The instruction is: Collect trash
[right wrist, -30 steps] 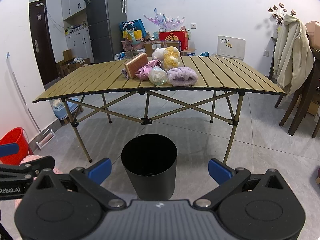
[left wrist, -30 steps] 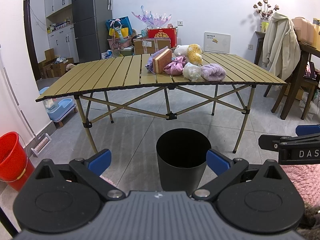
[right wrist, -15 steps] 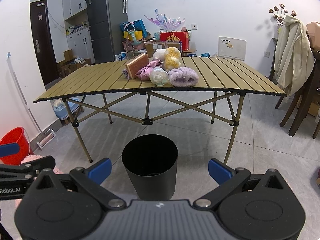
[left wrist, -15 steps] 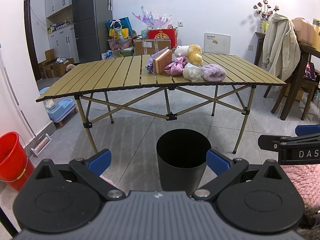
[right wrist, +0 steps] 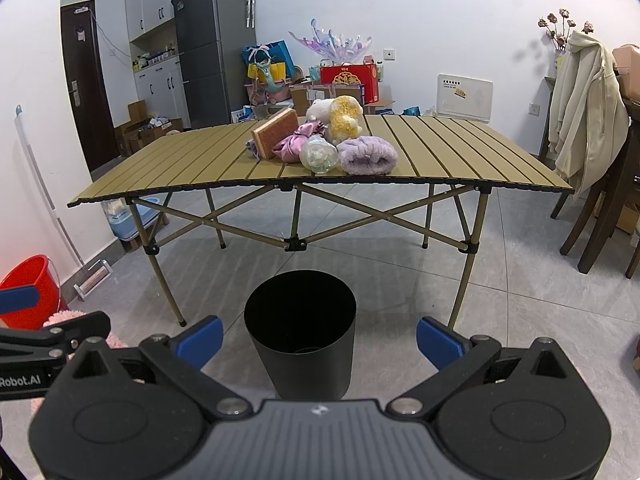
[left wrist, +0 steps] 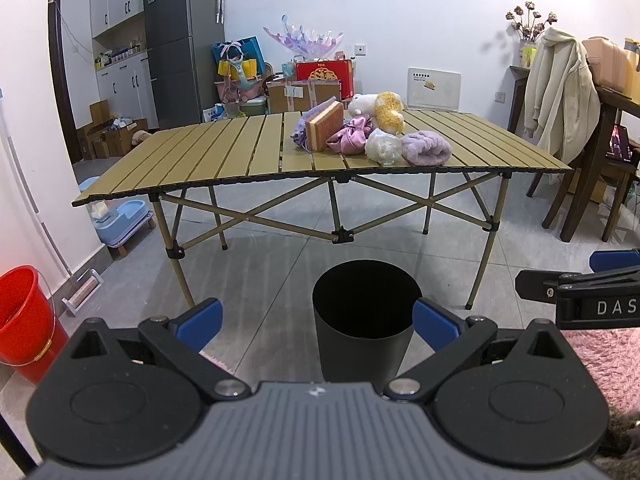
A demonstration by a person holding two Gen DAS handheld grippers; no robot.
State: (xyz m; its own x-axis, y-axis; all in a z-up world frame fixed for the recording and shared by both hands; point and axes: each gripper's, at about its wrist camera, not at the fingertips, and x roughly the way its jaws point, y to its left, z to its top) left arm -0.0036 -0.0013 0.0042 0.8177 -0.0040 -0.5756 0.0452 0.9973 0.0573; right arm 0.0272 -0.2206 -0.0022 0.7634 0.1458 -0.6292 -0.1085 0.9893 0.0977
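Both views crept nearer; slatted table [left wrist: 224, 156] on grey tiles [left wrist: 256, 264].

Red bucket [left wrist: 22, 316] by wall; cream jacket [left wrist: 560, 92] on chair.

I see a white-walled room with a grey tiled floor [left wrist: 260, 272]. A folding slat-top table [left wrist: 224, 156] on crossed metal legs stands mid-room. Back left is a dark grey fridge [left wrist: 182, 40] beside white cabinets [left wrist: 120, 4], with a dark door [right wrist: 86, 84] further left. Cardboard boxes [left wrist: 114, 134] sit on the floor near the cabinets, and gift bags and boxes [left wrist: 316, 80] are piled along the back wall. On the right a cream jacket [left wrist: 560, 92] hangs over a dark wooden chair [left wrist: 580, 196]; dried flowers [left wrist: 530, 24] behind it. A red bucket [left wrist: 24, 320] stands at far left, and a pink fluffy rug [left wrist: 608, 356] lies bottom right. Light is even.
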